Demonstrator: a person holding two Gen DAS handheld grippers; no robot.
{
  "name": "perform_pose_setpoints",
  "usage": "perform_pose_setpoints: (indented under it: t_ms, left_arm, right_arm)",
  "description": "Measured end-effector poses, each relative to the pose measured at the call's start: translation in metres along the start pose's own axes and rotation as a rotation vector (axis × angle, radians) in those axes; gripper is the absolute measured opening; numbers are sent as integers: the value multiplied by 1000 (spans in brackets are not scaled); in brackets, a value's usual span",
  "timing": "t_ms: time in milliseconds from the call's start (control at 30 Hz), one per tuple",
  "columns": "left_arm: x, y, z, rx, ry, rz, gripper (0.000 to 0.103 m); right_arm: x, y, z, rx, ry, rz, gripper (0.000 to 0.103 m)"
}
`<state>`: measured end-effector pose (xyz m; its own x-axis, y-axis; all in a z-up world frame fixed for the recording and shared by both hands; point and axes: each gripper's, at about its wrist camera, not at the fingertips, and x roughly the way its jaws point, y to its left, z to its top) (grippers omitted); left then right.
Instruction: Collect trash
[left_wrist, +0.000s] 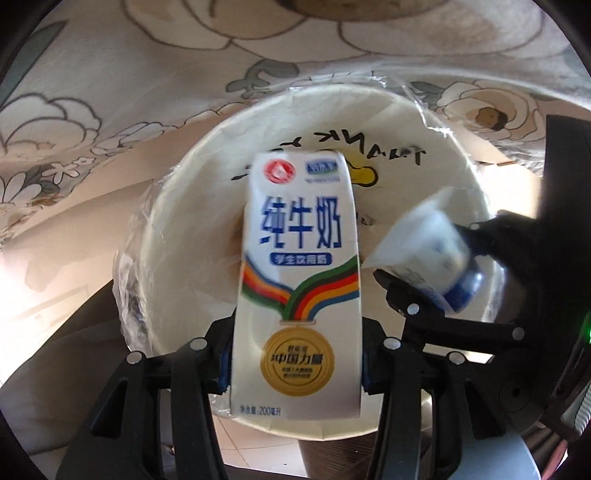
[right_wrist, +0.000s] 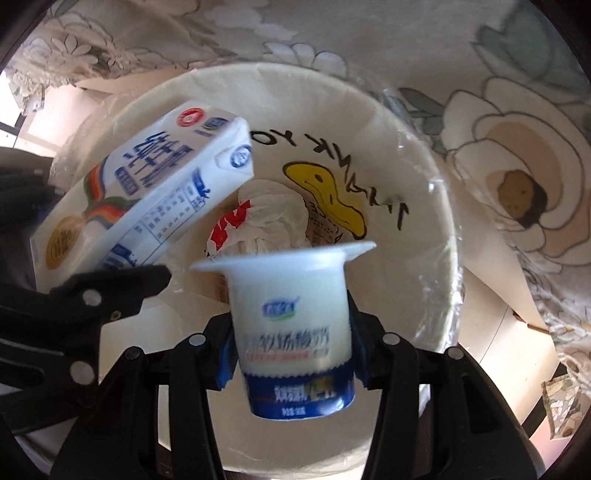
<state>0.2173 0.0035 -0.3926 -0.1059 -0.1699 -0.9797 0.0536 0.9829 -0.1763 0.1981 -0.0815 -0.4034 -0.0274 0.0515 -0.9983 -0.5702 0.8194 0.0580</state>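
Observation:
My left gripper (left_wrist: 297, 360) is shut on a white milk carton (left_wrist: 299, 280) with blue characters and a gold medal print, held over the mouth of a white paper bin (left_wrist: 173, 236) lined with clear plastic. My right gripper (right_wrist: 293, 363) is shut on a white and blue yogurt cup (right_wrist: 291, 332), also held over the bin (right_wrist: 424, 177). The carton shows in the right wrist view (right_wrist: 147, 192) at the left, the cup in the left wrist view (left_wrist: 428, 254) at the right. Crumpled white and red wrapper trash (right_wrist: 266, 218) lies inside the bin.
The bin stands against a floral tablecloth (left_wrist: 129, 74) that hangs down behind it, also seen in the right wrist view (right_wrist: 517, 129). Tiled floor (left_wrist: 258, 450) shows below the bin. A cardboard edge (right_wrist: 509, 325) sits at the right.

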Motion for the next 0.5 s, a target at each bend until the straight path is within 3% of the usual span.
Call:
perform_pose_setpoints:
  t_ms: [67,133,500]
  left_arm:
    - [-2,-2,1,-21,4,-4,64]
    - [-3,-2,1,-38,-6,-19,72]
    - [-5,-4,2,-29,-9,-20,73]
  right_arm:
    - [0,1,0,-10,-7,-34,66]
    - [-1,-1,0,-4,-4,-26,66]
    - [-14,-9,-5,10,-6,-15,66]
